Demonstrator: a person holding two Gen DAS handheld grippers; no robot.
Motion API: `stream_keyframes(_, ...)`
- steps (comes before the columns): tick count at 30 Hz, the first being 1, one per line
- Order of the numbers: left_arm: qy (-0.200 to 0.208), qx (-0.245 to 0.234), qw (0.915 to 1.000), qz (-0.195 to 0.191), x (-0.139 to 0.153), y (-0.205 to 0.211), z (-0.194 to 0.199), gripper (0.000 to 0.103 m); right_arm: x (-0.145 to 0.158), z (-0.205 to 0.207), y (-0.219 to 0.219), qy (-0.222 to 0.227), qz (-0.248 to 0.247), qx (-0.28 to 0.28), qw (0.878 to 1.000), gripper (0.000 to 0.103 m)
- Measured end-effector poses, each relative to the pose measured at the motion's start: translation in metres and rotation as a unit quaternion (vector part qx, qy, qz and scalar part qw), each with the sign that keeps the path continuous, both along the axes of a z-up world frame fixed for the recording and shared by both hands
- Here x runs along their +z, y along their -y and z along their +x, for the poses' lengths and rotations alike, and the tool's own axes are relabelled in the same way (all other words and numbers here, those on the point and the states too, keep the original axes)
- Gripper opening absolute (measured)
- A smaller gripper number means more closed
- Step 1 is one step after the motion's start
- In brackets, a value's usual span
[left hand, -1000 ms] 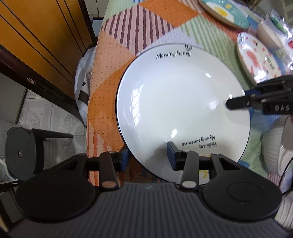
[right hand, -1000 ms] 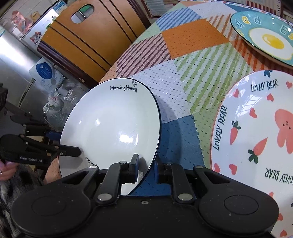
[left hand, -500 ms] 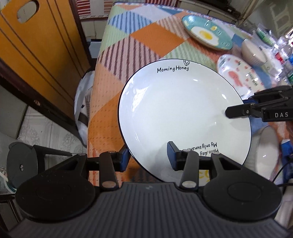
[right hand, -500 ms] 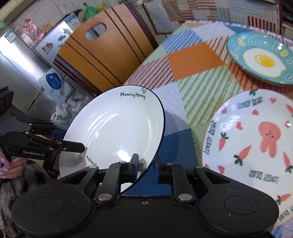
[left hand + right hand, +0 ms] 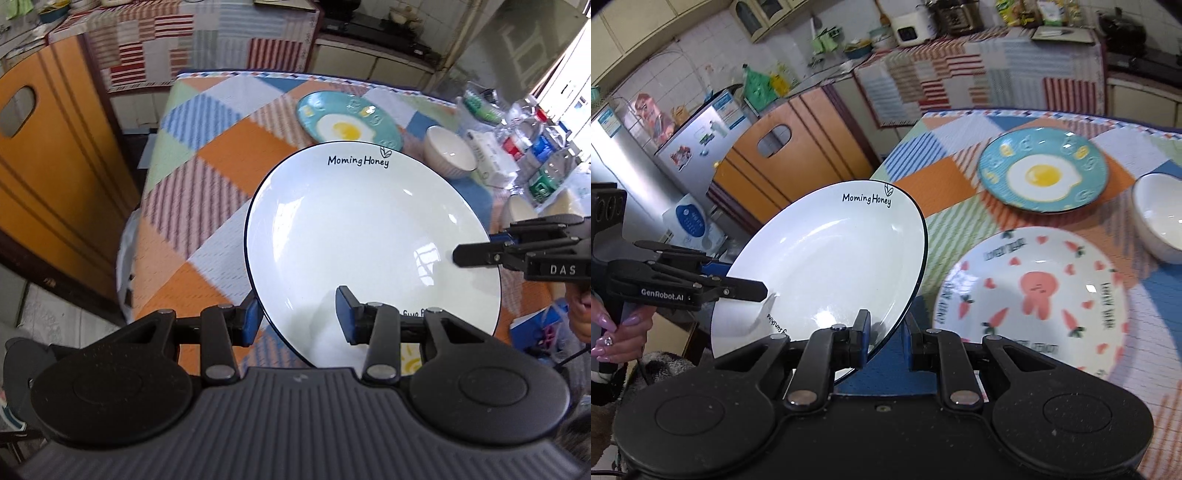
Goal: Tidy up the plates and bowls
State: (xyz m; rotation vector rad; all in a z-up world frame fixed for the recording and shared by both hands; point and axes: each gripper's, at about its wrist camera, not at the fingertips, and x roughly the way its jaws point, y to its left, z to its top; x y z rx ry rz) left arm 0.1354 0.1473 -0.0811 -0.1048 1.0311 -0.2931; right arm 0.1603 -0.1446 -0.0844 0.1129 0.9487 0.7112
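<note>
White plate (image 5: 369, 236) held up off the table by both grippers, tilted, its "Morning Honey" lettering at the far edge.

Left gripper (image 5: 297, 319) straddles the near rim, one pad under it, one on the face; right gripper (image 5: 884, 338) is clamped tight on the rim at the plate's right; below on the patchwork tablecloth (image 5: 221, 155) sit an egg-print plate (image 5: 1041, 170), a rabbit-print plate (image 5: 1034, 299) and a white bowl (image 5: 1161, 221), all empty, none touching the raised plate; bottles (image 5: 546, 147) crowd the table's right end.

White plate (image 5: 827, 258) pinched by right claw (image 5: 886, 341), left claw (image 5: 746, 290) on opposite rim
</note>
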Motion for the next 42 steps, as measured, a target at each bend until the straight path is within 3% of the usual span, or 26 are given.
stream_keyframes(14, -0.002, -0.043, 0.9990, -0.012, -0.002, 0.063, 0.041, 0.040, 0.004, -0.005, 0.060, 0.000, -0.002, -0.070, 0.998, 0.023)
stream_keyframes(20, 0.005, -0.059, 0.9981, 0.016, -0.021, 0.095, 0.056, 0.042, -0.012, 0.001, 0.082, -0.020, -0.003, -0.080, 0.997, 0.023)
stream_keyframes(33, -0.071, -0.065, 0.9954, 0.004, -0.077, 0.119, 0.104, 0.042, -0.060, 0.032, 0.109, -0.071, -0.008, -0.105, 0.992, 0.023)
stream_keyframes(42, -0.094, -0.071, 0.9929, 0.015, -0.095, 0.129, 0.115, 0.043, -0.075, 0.044, 0.108, -0.085, -0.026, -0.114, 0.989, 0.022)
